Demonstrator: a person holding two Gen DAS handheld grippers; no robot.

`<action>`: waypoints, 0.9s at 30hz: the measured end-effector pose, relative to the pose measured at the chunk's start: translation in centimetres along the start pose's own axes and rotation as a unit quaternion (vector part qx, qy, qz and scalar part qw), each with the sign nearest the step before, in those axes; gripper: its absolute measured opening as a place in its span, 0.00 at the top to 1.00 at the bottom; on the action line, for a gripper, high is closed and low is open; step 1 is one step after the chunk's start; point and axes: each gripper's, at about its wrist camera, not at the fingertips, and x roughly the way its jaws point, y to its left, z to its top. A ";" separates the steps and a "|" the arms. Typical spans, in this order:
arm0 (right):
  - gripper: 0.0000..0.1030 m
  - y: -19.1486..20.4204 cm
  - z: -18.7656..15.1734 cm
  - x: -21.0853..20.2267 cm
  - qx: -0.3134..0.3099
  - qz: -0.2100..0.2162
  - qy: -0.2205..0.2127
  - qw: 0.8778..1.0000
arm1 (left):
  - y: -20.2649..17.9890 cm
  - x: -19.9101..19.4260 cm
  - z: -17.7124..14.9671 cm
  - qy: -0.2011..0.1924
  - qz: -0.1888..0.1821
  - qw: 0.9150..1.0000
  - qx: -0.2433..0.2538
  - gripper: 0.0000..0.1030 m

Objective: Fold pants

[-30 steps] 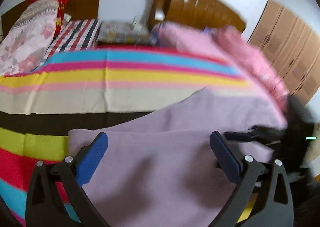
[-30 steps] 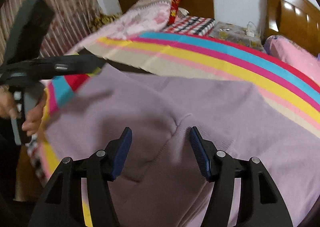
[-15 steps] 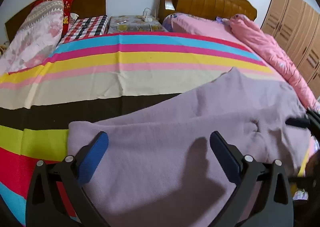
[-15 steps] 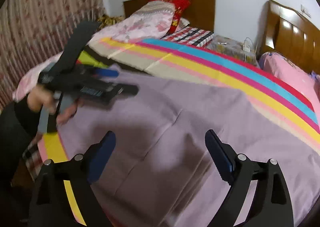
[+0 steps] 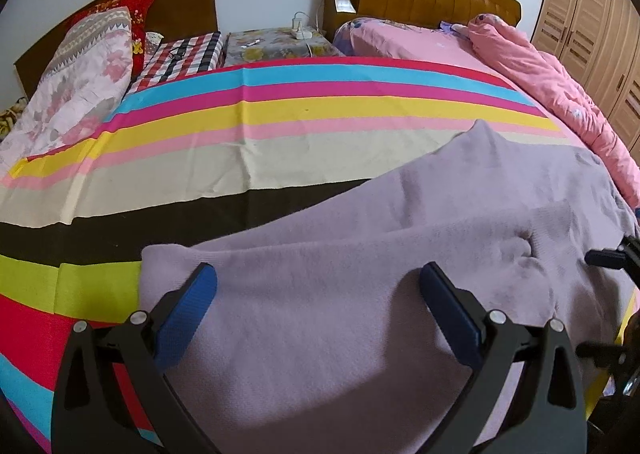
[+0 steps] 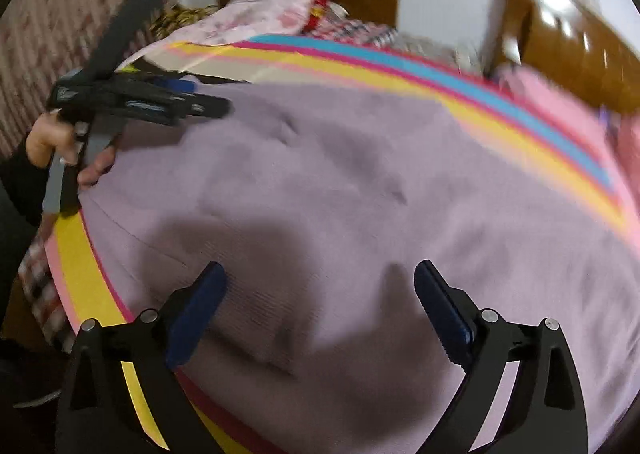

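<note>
Lilac knit pants point(image 5: 360, 234) lie spread over a striped bedspread point(image 5: 280, 114); they fill most of the right wrist view point(image 6: 320, 174). My left gripper point(image 5: 318, 274) is open above one end of them, with only flat fabric under its blue pads. It also shows from the side at the upper left of the right wrist view, held by a hand point(image 6: 44, 142). My right gripper point(image 6: 319, 269) hovers over the pants near the bed's front edge. Its jaws are opening, nothing is pinched between them, and its black fingers point(image 5: 604, 257) show at the left wrist view's right edge.
A pink quilt point(image 5: 560, 94) lies along the bed's right side. Pillows point(image 5: 80, 86) and a checked cushion point(image 5: 180, 58) sit by the headboard. A nightstand point(image 5: 276, 42) stands between two headboards, with a wardrobe point(image 5: 592, 14) at far right.
My right gripper's jaws have spread from half open to wide and it has slid sideways over the pants. My left gripper has stayed open and has sunk slightly.
</note>
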 end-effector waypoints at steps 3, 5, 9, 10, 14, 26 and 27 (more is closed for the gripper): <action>0.11 -0.6 -0.3 -1.9 0.006 -0.012 -0.023 1.000 | -0.2 0.2 0.0 0.004 0.009 1.000 0.006 0.02; 0.11 -1.5 -0.7 -3.9 0.014 -0.021 -0.061 0.998 | -0.4 0.2 0.1 0.006 0.015 1.000 0.009 0.01; 0.11 -5.6 -2.9 -3.6 0.058 -0.067 -0.025 0.996 | -0.4 0.4 0.1 0.009 0.021 1.000 0.012 0.01; 0.11 -6.4 -3.6 -3.5 0.060 -0.067 -0.024 0.996 | -0.5 0.4 0.1 0.009 0.022 1.000 0.012 0.01; 0.11 -7.3 -5.1 -5.1 0.057 -0.038 -0.049 0.996 | -0.7 0.6 0.2 0.012 0.030 0.999 0.017 0.01; 0.11 -12.0 -3.6 -10.4 0.098 -0.053 -0.101 0.989 | -6.9 -3.9 3.2 -0.058 0.003 0.998 0.017 0.02; 0.11 -12.4 -2.8 -10.1 0.096 -0.060 -0.096 0.989 | -8.5 -3.7 4.4 -0.056 -0.015 0.998 0.026 0.02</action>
